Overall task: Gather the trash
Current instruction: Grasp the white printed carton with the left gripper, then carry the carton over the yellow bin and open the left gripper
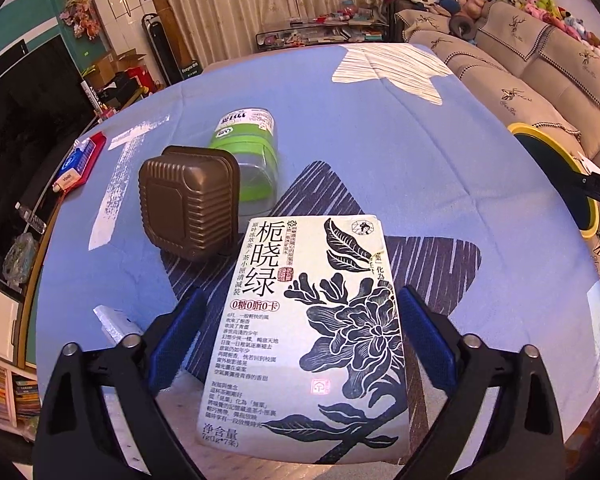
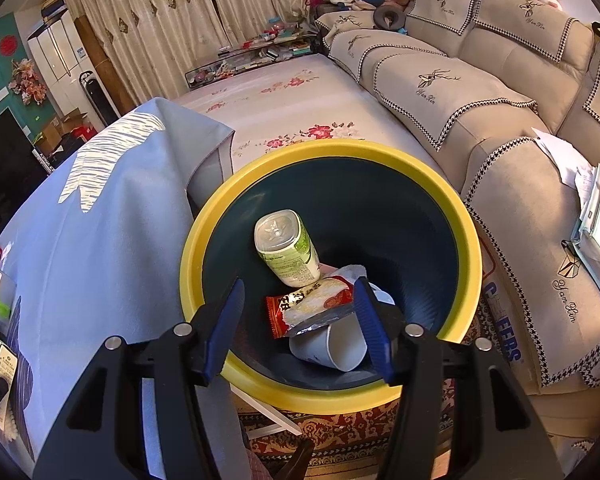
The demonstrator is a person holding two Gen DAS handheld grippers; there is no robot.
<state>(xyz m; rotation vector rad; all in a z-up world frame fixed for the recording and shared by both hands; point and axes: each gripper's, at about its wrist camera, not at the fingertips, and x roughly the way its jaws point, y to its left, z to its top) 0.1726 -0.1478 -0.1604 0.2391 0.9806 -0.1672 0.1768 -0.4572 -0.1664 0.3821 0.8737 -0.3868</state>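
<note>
The tea box [image 1: 312, 332] is straddled by the left gripper [image 1: 300, 320], jaws released; the right gripper [image 2: 300, 316] is held with jaws released over the bin [image 2: 236, 364].

flat pale tea box [image 1: 312, 332] on blue cloth, flower-printed face up

- Both views are bright and sharp, with no motion blur; the print on the tea box [image 1: 304, 332] between the left fingers reads clearly.
- Strong fisheye bending curves the tablecloth [image 1: 380, 128] beyond the fingertips, and dark vignette fills the corners.
- Colours run saturated, with a blue-violet cast.
- Beyond the right fingers, the bin [image 2: 452, 200] interior lies in shade.
- Shadows are soft; glare is slight.
</note>
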